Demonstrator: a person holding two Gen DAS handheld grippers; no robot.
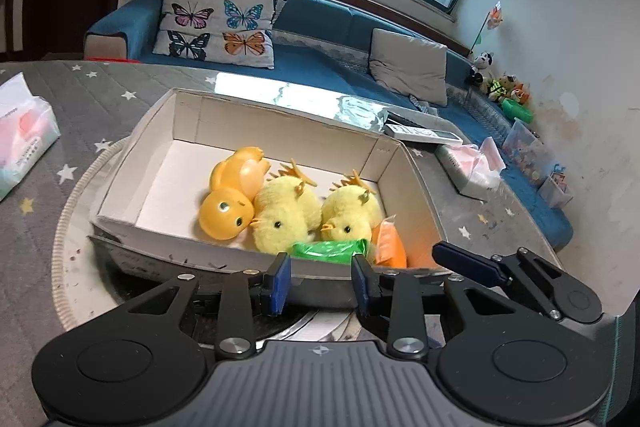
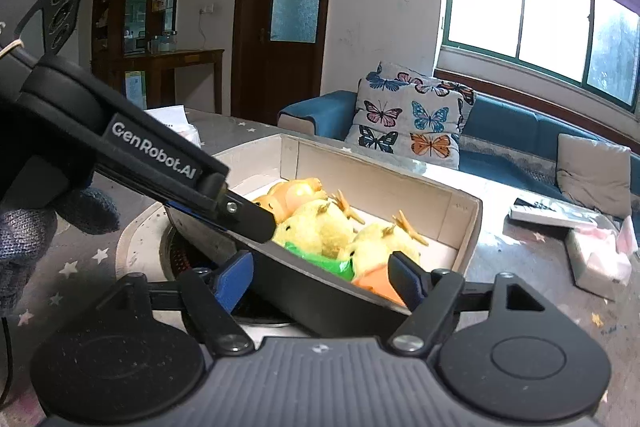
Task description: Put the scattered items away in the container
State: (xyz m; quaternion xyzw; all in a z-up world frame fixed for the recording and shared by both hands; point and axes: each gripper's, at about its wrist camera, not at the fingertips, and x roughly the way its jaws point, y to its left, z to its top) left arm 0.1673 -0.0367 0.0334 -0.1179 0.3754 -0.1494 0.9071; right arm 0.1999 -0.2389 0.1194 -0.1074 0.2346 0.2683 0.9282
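Left wrist: box [image 1: 248,259] near wall hides green packet's [image 1: 328,250] lower half.

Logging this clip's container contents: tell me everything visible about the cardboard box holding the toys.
The cardboard box is a shallow open-topped rectangular tray, pale cream inside with a darker outer wall. It sits on a round ribbed mat on the grey star-patterned table cover. Inside, crowded toward its near right end, lie an orange plastic duck, two fluffy yellow chicks, a green packet and an orange packet. The far left part of its floor is bare. Both grippers are open near its front wall.
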